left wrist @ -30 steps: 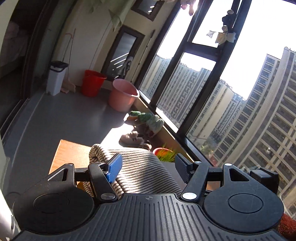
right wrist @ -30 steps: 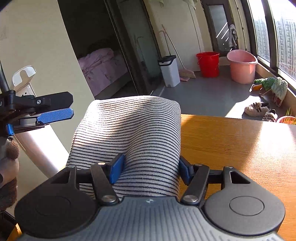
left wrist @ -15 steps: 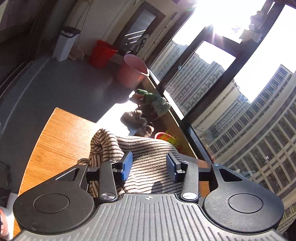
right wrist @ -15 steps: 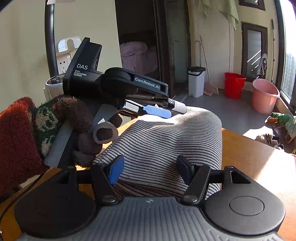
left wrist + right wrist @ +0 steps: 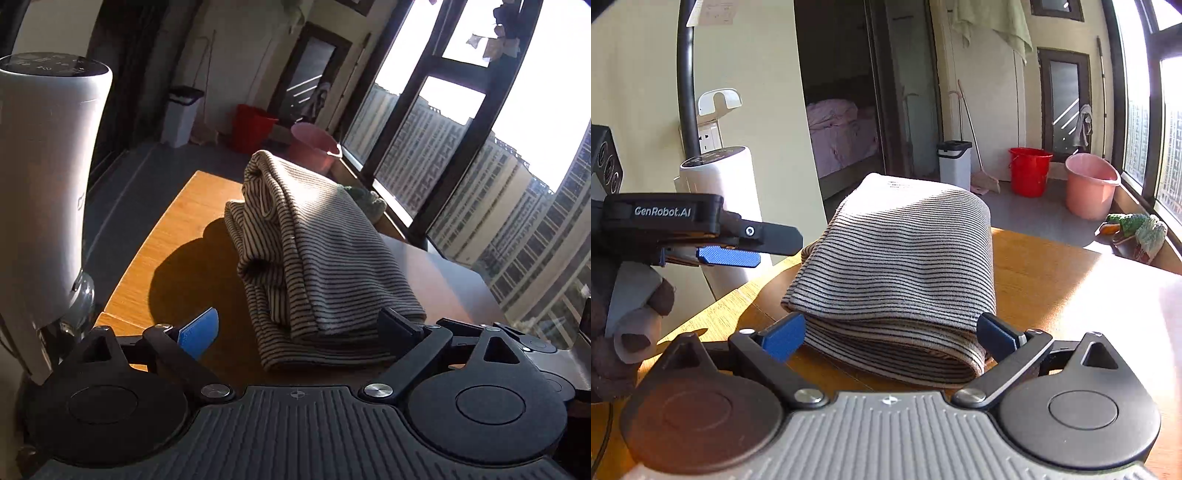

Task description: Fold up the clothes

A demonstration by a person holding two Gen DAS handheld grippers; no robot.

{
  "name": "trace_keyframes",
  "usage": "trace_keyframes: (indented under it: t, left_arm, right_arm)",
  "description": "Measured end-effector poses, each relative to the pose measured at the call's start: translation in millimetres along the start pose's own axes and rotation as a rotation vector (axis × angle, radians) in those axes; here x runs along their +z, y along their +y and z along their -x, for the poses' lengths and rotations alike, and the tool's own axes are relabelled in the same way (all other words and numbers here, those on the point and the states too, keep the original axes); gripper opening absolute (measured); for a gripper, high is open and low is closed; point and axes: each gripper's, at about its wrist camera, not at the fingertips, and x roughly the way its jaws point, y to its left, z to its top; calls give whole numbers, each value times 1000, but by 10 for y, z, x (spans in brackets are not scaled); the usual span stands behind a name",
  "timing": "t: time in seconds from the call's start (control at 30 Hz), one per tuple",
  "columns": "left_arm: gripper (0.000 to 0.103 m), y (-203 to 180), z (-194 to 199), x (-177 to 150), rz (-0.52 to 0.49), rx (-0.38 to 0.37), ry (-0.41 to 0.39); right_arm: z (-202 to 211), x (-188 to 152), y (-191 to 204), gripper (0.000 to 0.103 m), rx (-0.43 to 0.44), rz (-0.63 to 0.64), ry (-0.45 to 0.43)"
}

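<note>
A folded striped garment (image 5: 897, 273) is seen lying on the wooden desk (image 5: 1071, 288), approx. centred in front of both cameras. The right gripper (image 5: 892, 334) is held w/ jaws wide apart, having just been opened; the garment's near fold sits between the pads, no clamping seen. The left gripper (image 5: 301, 330) is likewise spread, just opened, the cloth's near edge lying between its pads. A white cylindrical appliance (image 5: 44, 177) stands at the desk's left edge.
</note>
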Motion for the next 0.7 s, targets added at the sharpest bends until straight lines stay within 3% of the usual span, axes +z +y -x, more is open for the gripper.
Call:
trace_keyframes:
  t: [0.17, 0.4, 0.57, 0.7]
  left_arm:
    - [103, -177, 92, -282, -106, 186, 2]
    - [103, -111, 12, -406, -10, 320, 11]
    - [103, -241, -107, -376, 8, 342, 16]
    - [103, -218, -145, -246, 116, 311, 48]
  right_arm:
    - [162, -198, -164, 103, -87, -78, 49]
    - [241, -341, -344, 103, -163, -166, 85]
    - [167, -324, -262, 103, -205, -102, 120]
    - [84, -305, -183, 103, -240, -36, 155]
